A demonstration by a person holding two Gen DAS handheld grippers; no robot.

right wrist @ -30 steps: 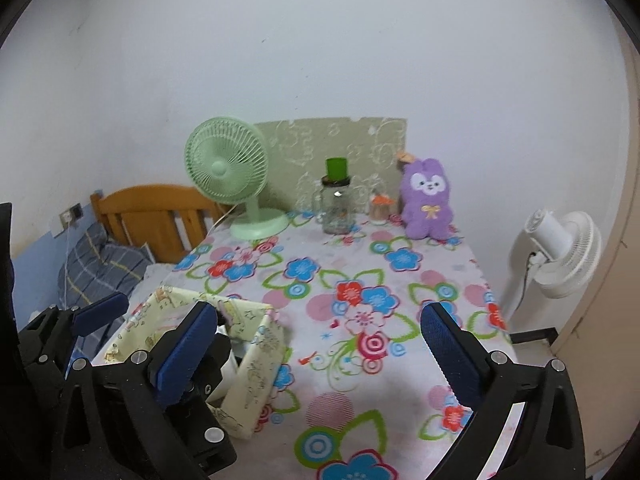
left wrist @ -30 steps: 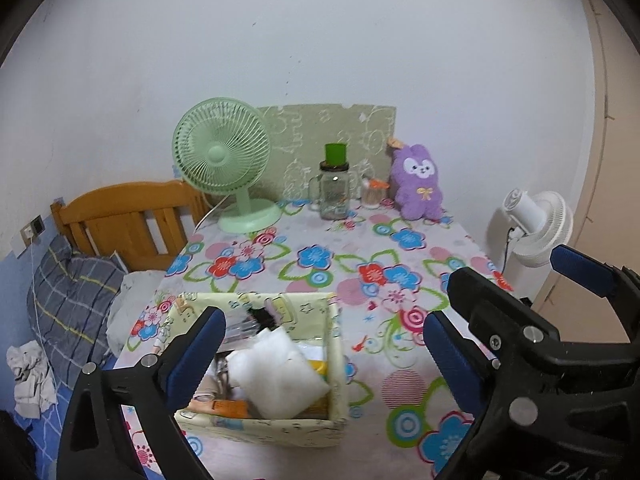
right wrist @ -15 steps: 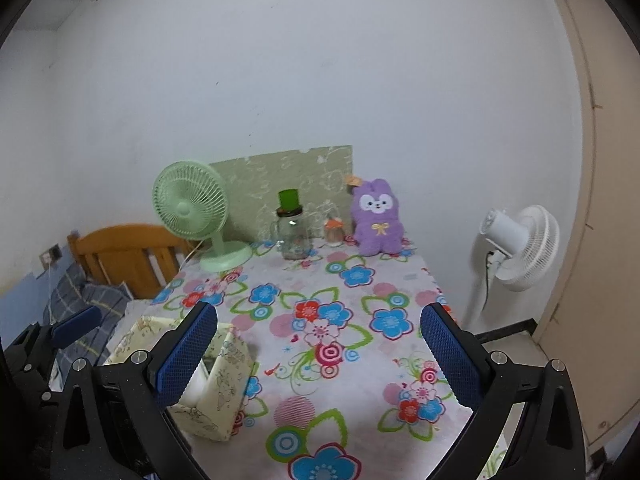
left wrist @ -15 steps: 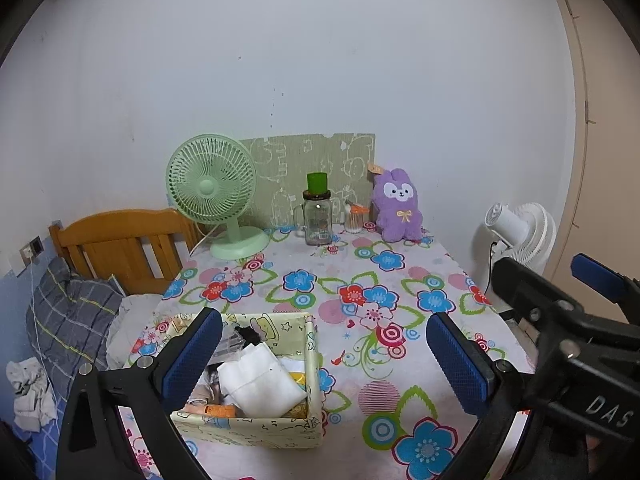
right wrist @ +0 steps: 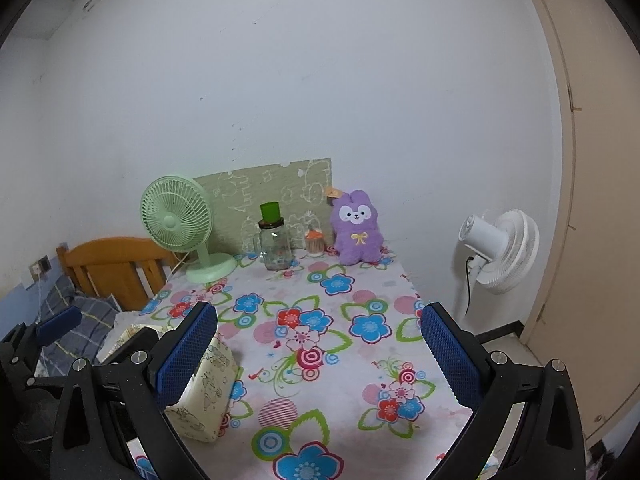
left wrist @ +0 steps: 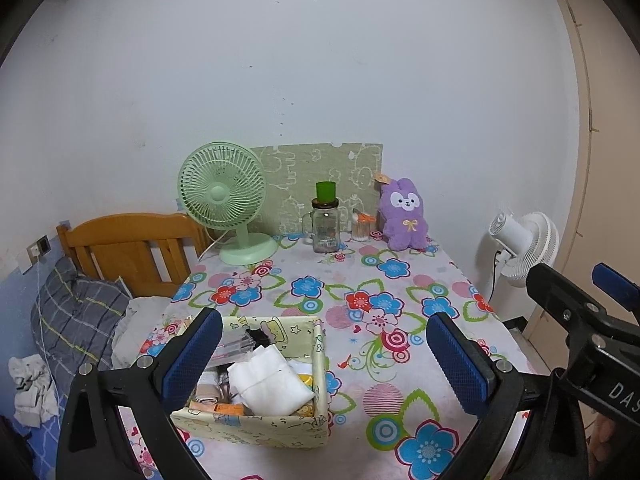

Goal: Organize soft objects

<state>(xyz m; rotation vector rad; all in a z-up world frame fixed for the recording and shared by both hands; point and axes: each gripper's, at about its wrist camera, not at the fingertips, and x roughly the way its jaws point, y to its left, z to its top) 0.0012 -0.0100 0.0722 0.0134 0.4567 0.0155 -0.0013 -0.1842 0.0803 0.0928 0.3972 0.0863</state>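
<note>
Both grippers [left wrist: 324,356] [right wrist: 318,354] farther back, empty.

Purple plush bunny [left wrist: 403,216] sits upright at far edge of worktop [left wrist: 360,280], back to the wall, white face forward, yellow bow on chest, tag by one ear. Fabric storage box [left wrist: 280,426], pale yellow with cartoon print, open top, stands on near-left part of worktop. Inside: folded white cloth [left wrist: 268,384] on top, tilted, plus smaller items underneath, too cluttered to identify. Bunny and box well apart.
</note>
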